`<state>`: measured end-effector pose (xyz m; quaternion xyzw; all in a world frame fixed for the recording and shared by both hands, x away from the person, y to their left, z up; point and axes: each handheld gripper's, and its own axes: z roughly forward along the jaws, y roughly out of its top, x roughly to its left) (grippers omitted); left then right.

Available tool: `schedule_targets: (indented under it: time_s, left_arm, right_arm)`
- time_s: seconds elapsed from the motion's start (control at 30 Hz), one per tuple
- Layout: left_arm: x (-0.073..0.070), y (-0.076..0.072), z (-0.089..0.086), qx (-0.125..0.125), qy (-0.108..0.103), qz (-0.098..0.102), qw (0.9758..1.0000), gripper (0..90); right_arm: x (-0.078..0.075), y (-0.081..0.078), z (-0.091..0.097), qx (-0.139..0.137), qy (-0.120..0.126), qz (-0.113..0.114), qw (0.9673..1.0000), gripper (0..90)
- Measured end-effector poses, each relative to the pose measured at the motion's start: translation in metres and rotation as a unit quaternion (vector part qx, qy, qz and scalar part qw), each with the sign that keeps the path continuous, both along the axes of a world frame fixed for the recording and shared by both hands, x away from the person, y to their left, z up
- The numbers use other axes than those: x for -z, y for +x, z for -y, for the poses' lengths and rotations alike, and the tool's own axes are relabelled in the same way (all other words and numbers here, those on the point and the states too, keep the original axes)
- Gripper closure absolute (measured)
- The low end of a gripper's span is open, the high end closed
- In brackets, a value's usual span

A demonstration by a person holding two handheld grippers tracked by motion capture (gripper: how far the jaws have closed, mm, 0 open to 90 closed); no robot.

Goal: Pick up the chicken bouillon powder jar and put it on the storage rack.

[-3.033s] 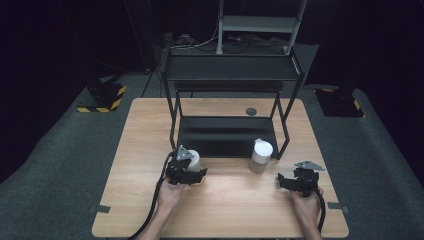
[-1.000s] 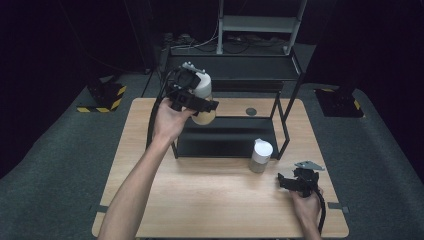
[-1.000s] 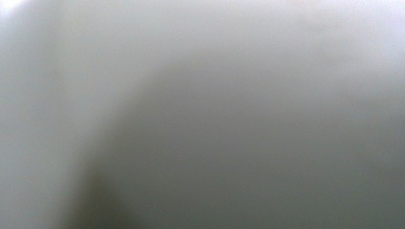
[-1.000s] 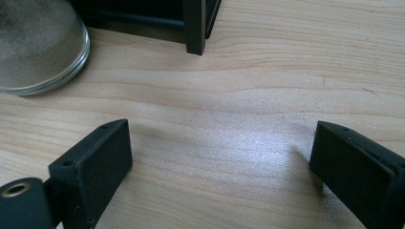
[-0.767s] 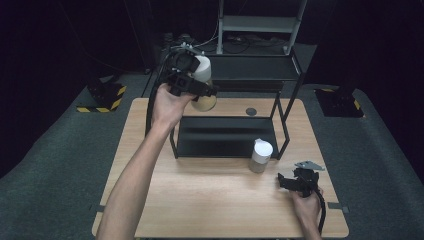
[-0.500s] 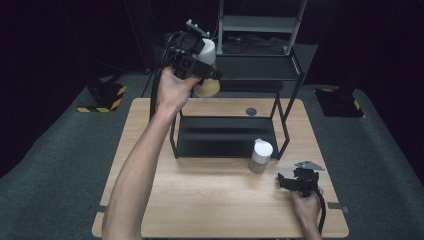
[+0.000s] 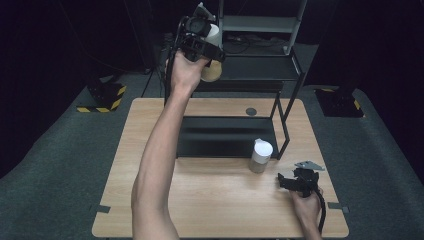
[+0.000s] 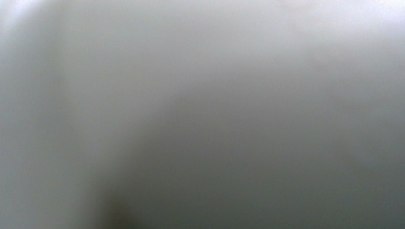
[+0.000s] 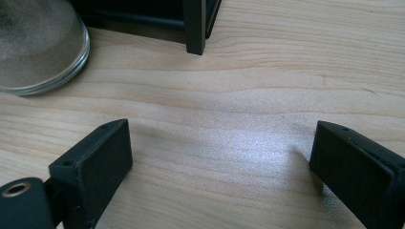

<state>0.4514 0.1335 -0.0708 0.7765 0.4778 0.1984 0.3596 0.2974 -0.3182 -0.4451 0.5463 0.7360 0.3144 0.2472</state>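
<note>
My left gripper (image 7: 203, 44) is raised high at the back left, level with the top shelf (image 7: 260, 70) of a black rack. It is shut on a jar (image 7: 212, 73) with a white lid and tan contents. In the left gripper view the jar's pale surface (image 8: 202, 114) is a close blur. A second white-lidded jar (image 7: 260, 156) stands on the wooden table (image 7: 220, 200) by the rack's front right leg (image 9: 195, 26). My right gripper (image 7: 292, 181) rests on the table at the front right. Its jaws (image 9: 224, 152) are open over bare wood, with that jar (image 9: 38, 43) ahead to their left.
The rack's lower shelf (image 7: 225, 135) sits on the table's middle. A small dark disc (image 7: 251, 111) lies behind it. A grey metal stand (image 7: 260, 22) rises beyond the table. Yellow-and-black striped blocks sit on the floor at left (image 7: 102, 97) and right (image 7: 340, 102).
My left hand lifted the jar from the table's front left, then carried it up and back to the rack's top shelf height. The right gripper stayed put.
</note>
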Motion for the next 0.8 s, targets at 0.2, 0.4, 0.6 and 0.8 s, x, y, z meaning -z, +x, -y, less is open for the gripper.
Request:
schedule_targets:
  time_s: [0.2,0.4,0.6,0.8]
  left_arm:
    - [0.006,0.011,0.003,-0.032,-0.005,-0.001,0.9995,31.1]
    - [0.012,0.020,0.007,-0.061,-0.002,-0.005,0.9981,31.1]
    - [0.016,0.022,0.004,-0.059,-0.007,-0.004,0.9982,31.1]
    - [0.017,0.022,0.006,-0.048,0.002,0.000,0.9989,30.9]
  right_arm:
    - [0.000,0.000,0.000,0.000,0.000,0.000,1.0000,6.3]
    - [0.000,0.000,0.000,-0.001,0.000,0.001,1.0000,6.4]
    - [0.000,0.000,0.000,-0.001,0.000,0.000,1.0000,6.7]
    - [0.000,0.000,0.000,-0.001,0.000,0.000,1.0000,6.7]
